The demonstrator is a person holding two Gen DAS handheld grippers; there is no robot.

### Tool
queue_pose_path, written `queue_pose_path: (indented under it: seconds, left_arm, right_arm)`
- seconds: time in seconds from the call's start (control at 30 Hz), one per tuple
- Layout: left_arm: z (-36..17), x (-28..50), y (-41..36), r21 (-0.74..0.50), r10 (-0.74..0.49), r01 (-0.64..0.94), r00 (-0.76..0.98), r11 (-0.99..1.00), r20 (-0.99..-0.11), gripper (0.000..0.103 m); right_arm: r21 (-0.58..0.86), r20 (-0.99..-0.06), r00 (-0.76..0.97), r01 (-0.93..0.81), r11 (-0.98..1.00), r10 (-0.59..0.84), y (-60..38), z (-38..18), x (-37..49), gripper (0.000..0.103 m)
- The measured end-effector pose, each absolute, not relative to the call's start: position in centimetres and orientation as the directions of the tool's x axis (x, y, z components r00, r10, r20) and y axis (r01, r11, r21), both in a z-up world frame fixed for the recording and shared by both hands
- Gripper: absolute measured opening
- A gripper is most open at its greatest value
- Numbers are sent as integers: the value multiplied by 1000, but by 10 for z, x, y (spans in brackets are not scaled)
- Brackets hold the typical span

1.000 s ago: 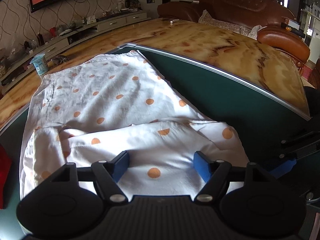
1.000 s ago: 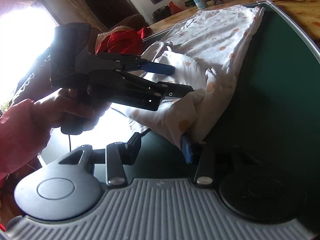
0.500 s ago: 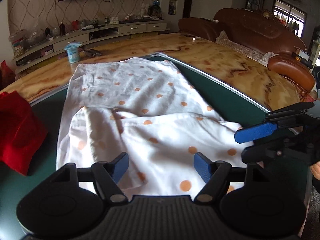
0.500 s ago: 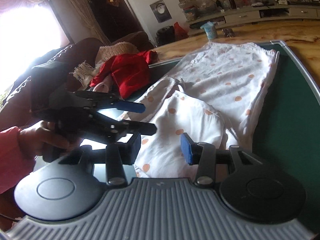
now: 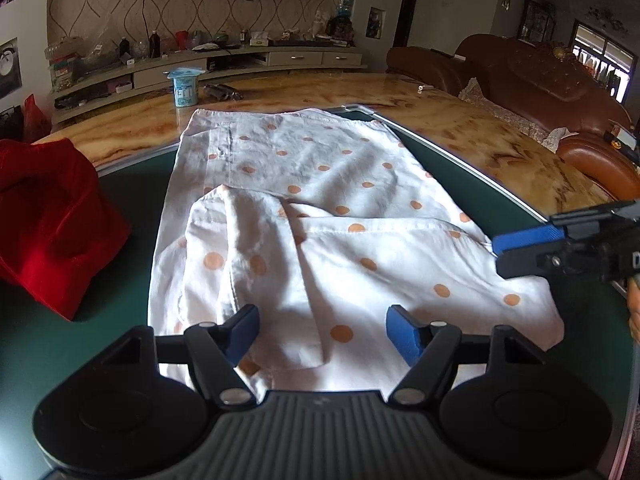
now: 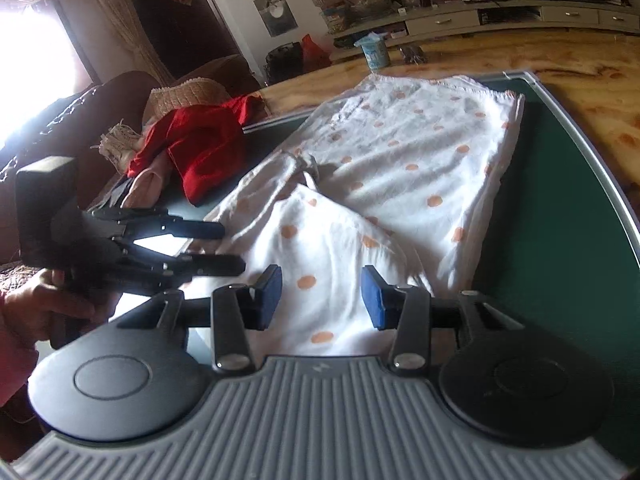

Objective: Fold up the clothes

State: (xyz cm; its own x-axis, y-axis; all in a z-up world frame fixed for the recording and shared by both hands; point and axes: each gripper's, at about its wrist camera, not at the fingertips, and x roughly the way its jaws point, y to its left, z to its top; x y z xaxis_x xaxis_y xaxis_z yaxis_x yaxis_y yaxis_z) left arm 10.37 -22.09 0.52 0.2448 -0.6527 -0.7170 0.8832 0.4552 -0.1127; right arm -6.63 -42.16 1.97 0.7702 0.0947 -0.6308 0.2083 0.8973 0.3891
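A white garment with orange dots [image 5: 320, 208] lies creased and partly folded on the green surface [image 5: 472, 184], its near edge hidden behind both tools. The left gripper [image 5: 322, 330] and right gripper [image 6: 322, 294] hover with blue-padded fingers [image 5: 402, 334] apart, gripping nothing. Far left, a crumpled red cloth [image 5: 48, 216] is cut off.

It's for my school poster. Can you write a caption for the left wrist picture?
Open tongs hover over a half-folded white polka-dot garment on a green mat, a red garment beside it.
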Motion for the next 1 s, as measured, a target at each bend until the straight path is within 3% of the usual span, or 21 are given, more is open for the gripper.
queue_pose_path:
  seconds: [0.47,0.87,1.0]
  left_arm:
    - [21,91,-187,-101,-640,863,283,495,-714,79]
    - [23,98,-170,-113,-647,845,306,523,-699,79]
    - [26,98,-166,-120,-653,842,309,526,-691,79]
  right_arm:
    - [260,-769,634,201,944,77,-432,15,122,59]
    - [127,-767,636,26,992,81,-405,34,139,58]
    - [195,-766,628,23,981,137,-417,42,144,58]
